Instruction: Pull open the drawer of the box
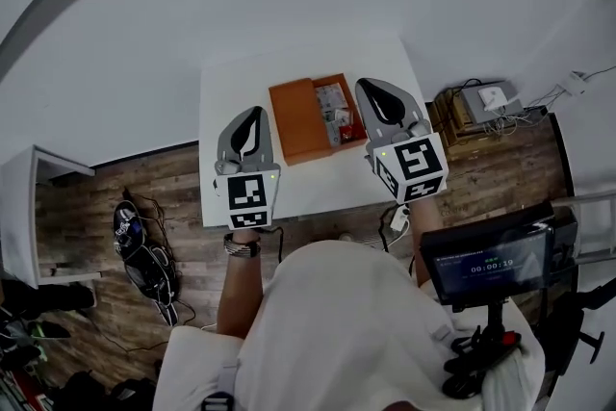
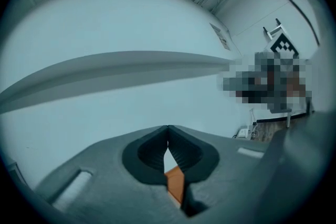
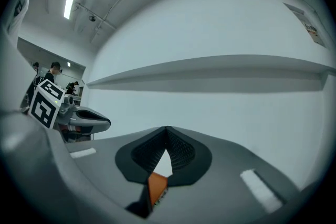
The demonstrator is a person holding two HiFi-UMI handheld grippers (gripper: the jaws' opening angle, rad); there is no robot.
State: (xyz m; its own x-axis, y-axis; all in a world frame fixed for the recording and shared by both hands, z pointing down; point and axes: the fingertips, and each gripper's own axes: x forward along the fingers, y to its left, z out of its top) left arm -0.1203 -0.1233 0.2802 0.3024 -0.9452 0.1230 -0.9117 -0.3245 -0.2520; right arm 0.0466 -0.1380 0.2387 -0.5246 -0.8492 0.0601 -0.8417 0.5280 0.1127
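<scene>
White table [image 1: 223,77] carries a likely light, stiff box [image 1: 298,122]; grip its drawer [image 1: 337,115] by the right lip. Left gripper [image 1: 256,115] and right gripper [image 1: 370,94] are pressed together, empty.

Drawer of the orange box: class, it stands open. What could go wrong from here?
1. The drawer holds small items; the right gripper, shut and close beside it, could knock it and spill them.
2. The left gripper is shut on nothing, so the orange box is unbraced and may slide on the white table if bumped.
</scene>
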